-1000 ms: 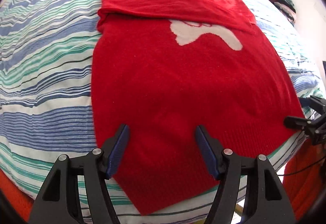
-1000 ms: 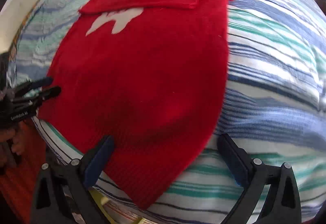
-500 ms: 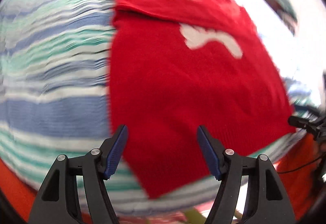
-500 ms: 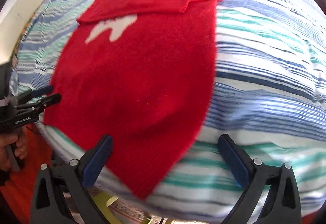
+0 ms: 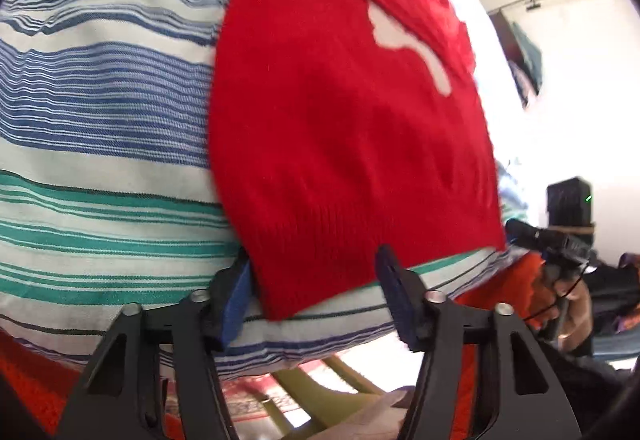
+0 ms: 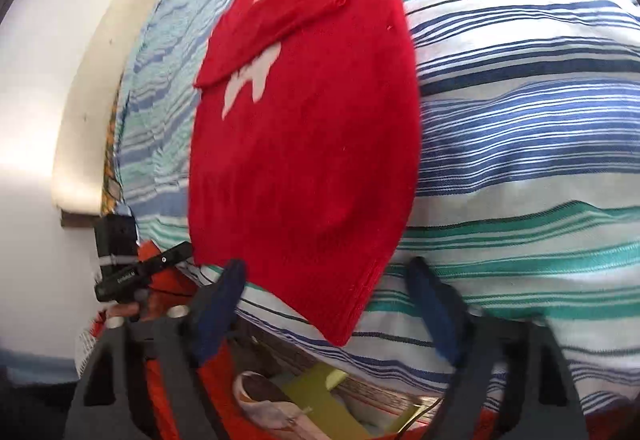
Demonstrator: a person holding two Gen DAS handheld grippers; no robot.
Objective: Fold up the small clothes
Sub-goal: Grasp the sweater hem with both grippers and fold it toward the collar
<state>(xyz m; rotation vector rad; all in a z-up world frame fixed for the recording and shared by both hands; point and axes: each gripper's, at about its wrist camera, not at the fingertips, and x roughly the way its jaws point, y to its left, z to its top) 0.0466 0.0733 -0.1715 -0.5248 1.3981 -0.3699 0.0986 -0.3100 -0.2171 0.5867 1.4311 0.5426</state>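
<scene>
Sweater [image 5: 344,144] flat on striped bed [image 5: 100,112]. Left gripper [image 5: 316,280] & right gripper [image 6: 328,292] closing around hem corners, not pinching yet.

The sweater [image 5: 344,128] lies flat on the bedsheet [image 5: 100,112], running from the top centre of the left wrist view down to its lower middle, with a folded-over part across its upper end. Its hem corner [image 5: 280,300] sits between the fingers of the left gripper [image 5: 312,288] at the bottom of that frame. In the right wrist view the other hem corner [image 6: 340,324] lies between the fingers of the right gripper [image 6: 328,304], with the sheet spreading to the right.
</scene>
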